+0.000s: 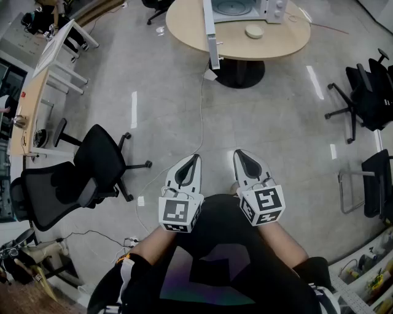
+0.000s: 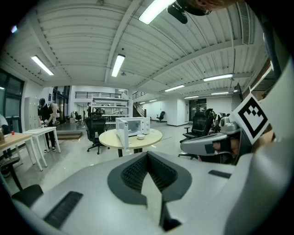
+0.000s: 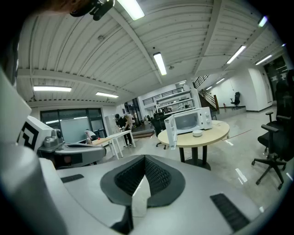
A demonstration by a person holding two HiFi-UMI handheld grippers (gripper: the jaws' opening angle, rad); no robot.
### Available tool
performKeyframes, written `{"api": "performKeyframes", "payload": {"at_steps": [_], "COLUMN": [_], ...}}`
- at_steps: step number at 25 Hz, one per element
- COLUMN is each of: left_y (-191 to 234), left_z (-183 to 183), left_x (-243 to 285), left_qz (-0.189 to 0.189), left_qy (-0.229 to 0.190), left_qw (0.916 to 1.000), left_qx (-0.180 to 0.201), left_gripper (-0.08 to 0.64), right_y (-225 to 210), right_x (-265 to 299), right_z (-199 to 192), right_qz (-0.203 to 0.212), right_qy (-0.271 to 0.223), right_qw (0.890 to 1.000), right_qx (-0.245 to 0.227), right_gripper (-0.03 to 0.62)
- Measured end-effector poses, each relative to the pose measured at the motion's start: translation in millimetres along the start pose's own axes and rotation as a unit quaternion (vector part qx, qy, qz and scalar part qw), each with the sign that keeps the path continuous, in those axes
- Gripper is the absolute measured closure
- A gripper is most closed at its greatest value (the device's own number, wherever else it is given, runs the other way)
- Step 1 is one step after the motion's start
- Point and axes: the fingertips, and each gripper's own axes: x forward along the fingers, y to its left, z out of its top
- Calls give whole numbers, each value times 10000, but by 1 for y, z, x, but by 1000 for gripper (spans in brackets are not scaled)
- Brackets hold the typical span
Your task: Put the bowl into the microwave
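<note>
A small white bowl (image 1: 253,31) sits on a round wooden table (image 1: 196,34) far ahead of me, in front of a white microwave (image 1: 245,8) whose door (image 1: 210,30) stands open. Both gripper views show them small in the distance: the bowl (image 2: 141,137) (image 3: 197,133) beside the microwave (image 2: 134,125) (image 3: 189,120). My left gripper (image 1: 195,158) (image 2: 147,155) and right gripper (image 1: 239,153) (image 3: 144,158) are held close to my body, side by side, several steps from the table. Each is shut with nothing between its jaws.
Black office chairs stand at my left (image 1: 92,172) and at the right (image 1: 368,92). A white desk (image 1: 55,55) lines the left wall. A cable (image 1: 201,110) runs across the grey floor from the table's base (image 1: 241,72). People (image 3: 124,121) work at far desks.
</note>
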Motion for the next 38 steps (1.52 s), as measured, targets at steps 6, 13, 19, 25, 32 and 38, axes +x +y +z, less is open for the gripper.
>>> {"api": "performKeyframes", "payload": {"at_steps": [6, 13, 19, 25, 32, 38], "left_y": [-43, -76, -89, -86, -106, -88], "left_z": [6, 13, 11, 4, 25, 40], "left_x": [15, 33, 47, 90, 164, 221], "left_qz": [-140, -357, -595, -1033, -2010, -2363], "left_qy": [-8, 8, 156, 274, 283, 307], "left_qw": [9999, 9991, 9977, 9941, 9790, 9711], "left_qx": [71, 222, 300, 197, 214, 109], "left_gripper": [514, 514, 514, 514, 514, 514], "right_y": [-38, -71, -88, -109, -158, -183], "right_x": [-34, -58, -64, -46, -25, 25], "right_z": [3, 7, 0, -9, -2, 23], "right_qz": [-169, -399, -614, -969, -1613, -1681], "right_qy": [-130, -316, -277, -55, 265, 391], "right_qw": [9998, 9986, 9970, 9944, 9841, 9836], "right_qx": [58, 174, 372, 412, 692, 526], "right_gripper": [577, 577, 577, 577, 577, 575]}}
